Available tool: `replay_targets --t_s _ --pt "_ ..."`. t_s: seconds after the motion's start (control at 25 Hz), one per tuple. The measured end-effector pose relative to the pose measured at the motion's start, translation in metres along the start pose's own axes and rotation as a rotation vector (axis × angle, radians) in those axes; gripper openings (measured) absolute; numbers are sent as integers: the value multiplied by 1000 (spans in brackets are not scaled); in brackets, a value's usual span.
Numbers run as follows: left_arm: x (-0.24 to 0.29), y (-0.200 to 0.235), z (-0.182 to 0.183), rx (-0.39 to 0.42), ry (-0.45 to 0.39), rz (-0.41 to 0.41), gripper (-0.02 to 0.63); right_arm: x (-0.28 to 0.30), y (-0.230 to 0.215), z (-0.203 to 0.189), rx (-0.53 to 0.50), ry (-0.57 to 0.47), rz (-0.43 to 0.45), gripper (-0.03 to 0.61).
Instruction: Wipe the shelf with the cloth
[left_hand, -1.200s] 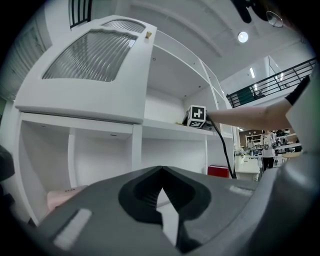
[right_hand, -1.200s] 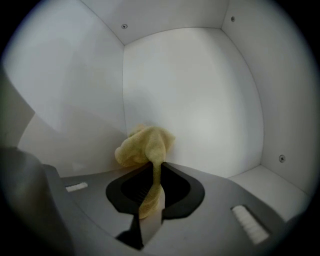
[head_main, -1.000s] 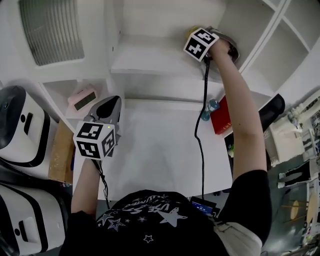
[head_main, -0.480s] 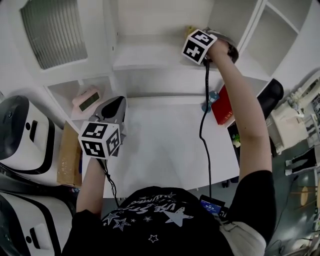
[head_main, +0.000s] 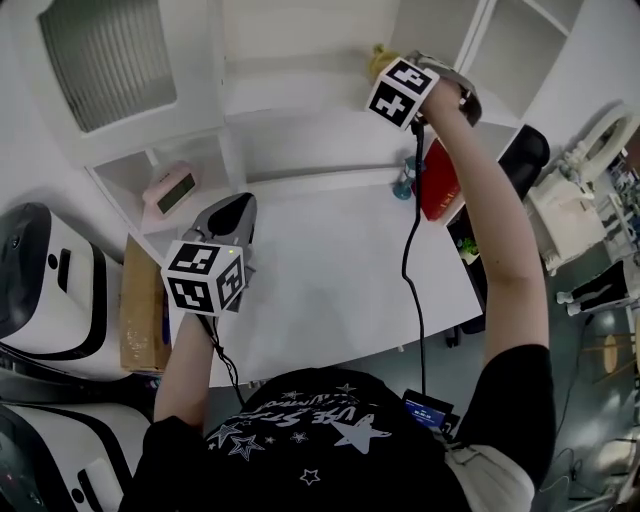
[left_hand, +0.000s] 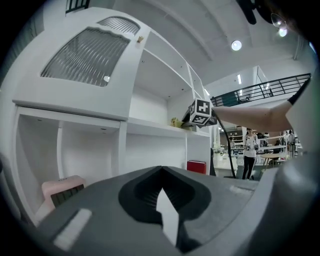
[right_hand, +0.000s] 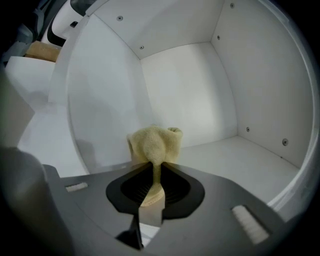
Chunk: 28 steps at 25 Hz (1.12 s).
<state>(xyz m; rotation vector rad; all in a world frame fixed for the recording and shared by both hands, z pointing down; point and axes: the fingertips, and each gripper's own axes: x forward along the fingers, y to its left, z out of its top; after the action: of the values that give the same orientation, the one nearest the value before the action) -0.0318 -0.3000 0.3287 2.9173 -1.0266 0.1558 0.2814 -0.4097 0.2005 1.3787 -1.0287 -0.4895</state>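
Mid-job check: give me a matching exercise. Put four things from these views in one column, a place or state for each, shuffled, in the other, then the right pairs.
1. cloth
2. pink clock
3. red box
4. left gripper

A. jaws together, nothing held, over the white table
B. by the table's far right corner
C. pinched in the right gripper, inside the shelf compartment
D. in the low cubby on the left

Pairs: 1-C, 2-D, 3-B, 4-A
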Motion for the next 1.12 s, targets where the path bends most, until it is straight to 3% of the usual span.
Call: replay_targets --t_s 0.24,0.52,0.76,1.12 --pt "-11 -8 -12 -11 22 -59 2 -35 11 -15 40 12 -12 75" --pt "-14 -16 -24 13 35 -129 2 -76 27 -34 105 -15 -92 75" --pt "-16 -32 -47 9 62 -98 2 -118 23 -48 213 -133 -205 75" --pt "-27 -91 -62 10 84 4 2 -155 61 -92 361 -371 -195 74"
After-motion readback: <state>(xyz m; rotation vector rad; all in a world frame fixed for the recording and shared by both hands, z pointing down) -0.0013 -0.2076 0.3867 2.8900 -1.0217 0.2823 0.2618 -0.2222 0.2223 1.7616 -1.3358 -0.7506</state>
